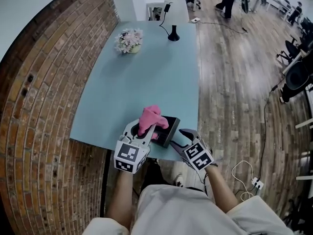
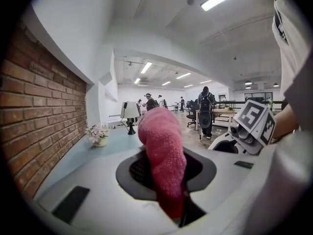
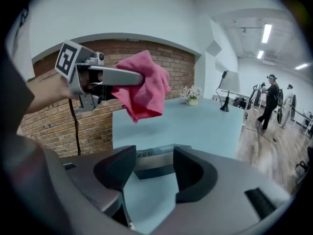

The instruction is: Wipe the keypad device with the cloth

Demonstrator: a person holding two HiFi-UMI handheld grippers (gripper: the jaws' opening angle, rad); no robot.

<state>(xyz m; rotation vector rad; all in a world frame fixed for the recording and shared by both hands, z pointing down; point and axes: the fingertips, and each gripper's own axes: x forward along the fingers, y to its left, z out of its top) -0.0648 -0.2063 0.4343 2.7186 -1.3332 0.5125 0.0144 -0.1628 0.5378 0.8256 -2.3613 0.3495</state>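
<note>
A pink cloth (image 1: 149, 117) hangs bunched from my left gripper (image 1: 146, 131), which is shut on it; in the left gripper view the cloth (image 2: 162, 151) fills the gap between the jaws. It hovers just over the left end of the black keypad device (image 1: 169, 128), which lies at the front edge of the light blue table (image 1: 146, 77). My right gripper (image 1: 183, 136) is beside the device's right end, open and holding nothing. In the right gripper view the device (image 3: 155, 156) shows past the parted jaws of the right gripper (image 3: 149, 173), with the cloth (image 3: 144, 88) and the left gripper (image 3: 98, 76) above it.
A pot of flowers (image 1: 129, 40) and a black-footed lamp (image 1: 173, 13) stand at the table's far end. A brick wall (image 1: 44, 106) runs along the left. Wooden floor (image 1: 234, 82) lies to the right, with a cable and power strip (image 1: 254, 182). People stand far back.
</note>
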